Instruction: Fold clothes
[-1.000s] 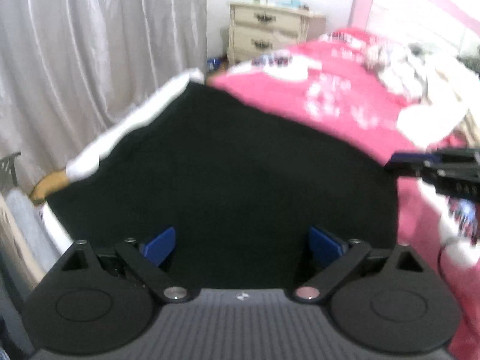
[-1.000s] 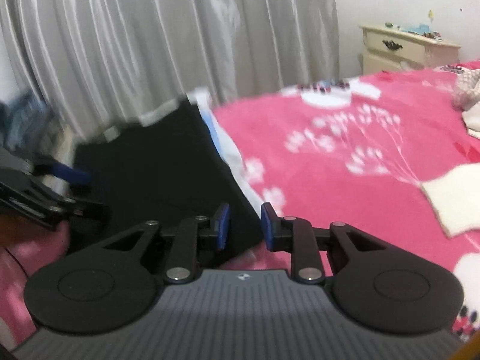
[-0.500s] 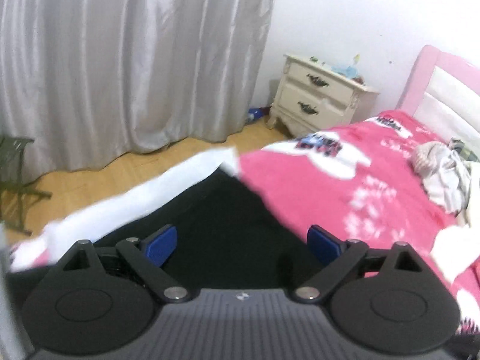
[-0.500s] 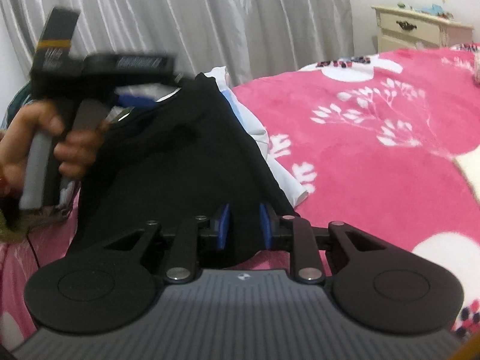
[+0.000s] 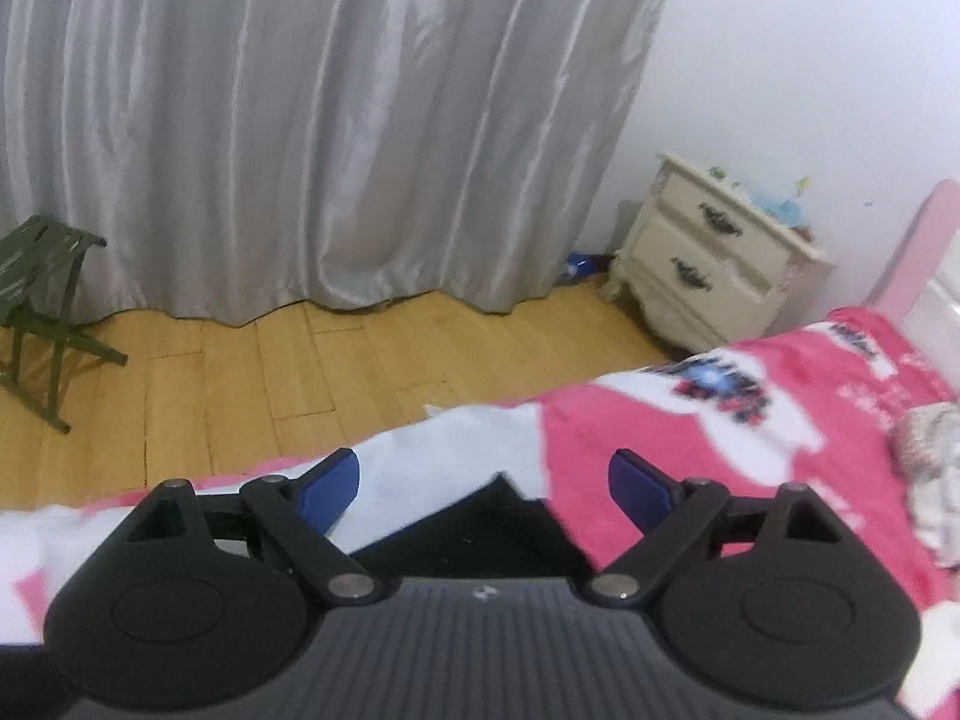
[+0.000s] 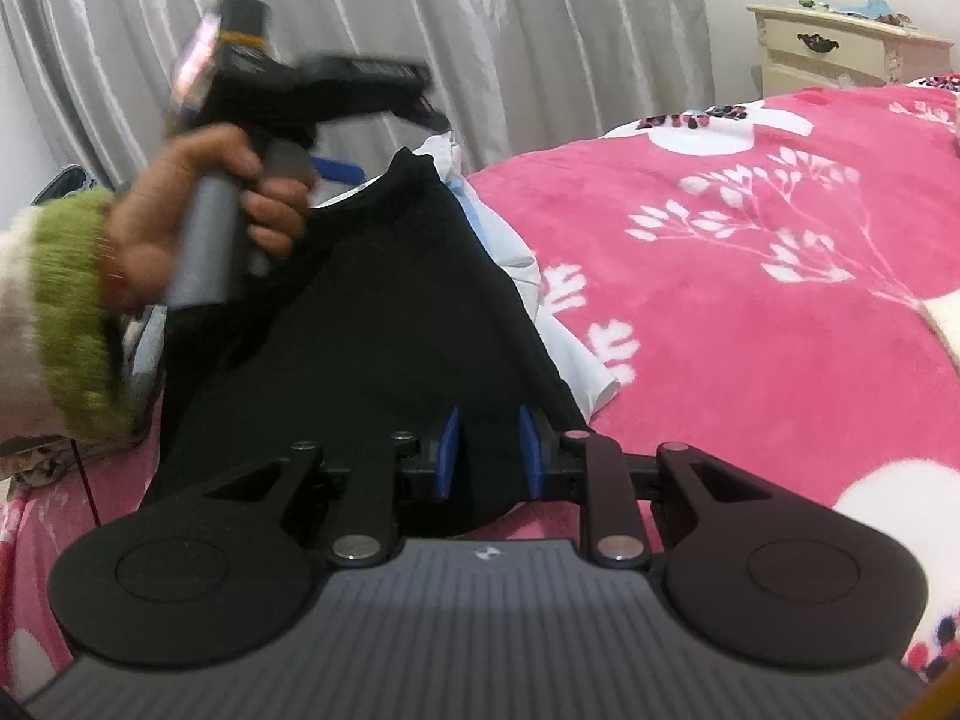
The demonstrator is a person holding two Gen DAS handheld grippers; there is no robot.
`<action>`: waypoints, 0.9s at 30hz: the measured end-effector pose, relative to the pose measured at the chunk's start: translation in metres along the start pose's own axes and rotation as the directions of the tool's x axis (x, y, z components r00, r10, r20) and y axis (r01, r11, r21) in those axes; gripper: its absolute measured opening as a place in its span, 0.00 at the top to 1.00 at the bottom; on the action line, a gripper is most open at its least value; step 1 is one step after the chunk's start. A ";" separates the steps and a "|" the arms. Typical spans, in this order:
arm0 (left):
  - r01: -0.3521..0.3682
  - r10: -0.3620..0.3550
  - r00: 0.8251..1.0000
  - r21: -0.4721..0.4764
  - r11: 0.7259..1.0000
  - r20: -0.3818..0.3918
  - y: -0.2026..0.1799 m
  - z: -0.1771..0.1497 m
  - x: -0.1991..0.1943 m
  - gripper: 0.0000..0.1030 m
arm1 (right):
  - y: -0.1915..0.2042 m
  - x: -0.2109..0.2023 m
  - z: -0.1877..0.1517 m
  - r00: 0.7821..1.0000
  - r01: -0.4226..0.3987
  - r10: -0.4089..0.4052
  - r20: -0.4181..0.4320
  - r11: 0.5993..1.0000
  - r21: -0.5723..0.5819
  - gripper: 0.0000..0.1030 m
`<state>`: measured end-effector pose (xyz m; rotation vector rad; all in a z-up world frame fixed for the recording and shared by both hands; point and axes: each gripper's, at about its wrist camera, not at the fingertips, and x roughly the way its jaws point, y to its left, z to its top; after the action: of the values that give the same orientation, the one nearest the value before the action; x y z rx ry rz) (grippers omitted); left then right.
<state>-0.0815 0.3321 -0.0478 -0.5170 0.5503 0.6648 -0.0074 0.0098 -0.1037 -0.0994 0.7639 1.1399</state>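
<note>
In the left wrist view, the left gripper (image 5: 483, 483) has its blue fingers spread wide, and only a corner of the black garment (image 5: 480, 525) and a white cloth (image 5: 444, 450) lie in the gap. Beyond the pink floral blanket (image 5: 690, 450), bare wooden floor (image 5: 270, 372) is free up to the grey satin curtain (image 5: 300, 120). A green folding stool (image 5: 42, 300) blocks the far left and a cream two-drawer nightstand (image 5: 708, 258) the far right.

In the right wrist view, the raised left hand (image 6: 204, 210) and its green knitted cuff (image 6: 66, 312) fill the left side. The blanket to the right lies open.
</note>
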 end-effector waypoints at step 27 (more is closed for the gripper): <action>0.201 -0.156 0.949 0.143 0.969 -0.275 -0.008 -0.132 -0.156 0.00 | 0.020 -0.155 0.043 0.936 0.256 -0.269 -0.226 0.963 -0.086 0.75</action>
<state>-0.2185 0.1803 -0.0469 -0.4913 0.7913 0.3729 -0.0340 -0.0835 0.0265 -0.3790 0.9003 0.9021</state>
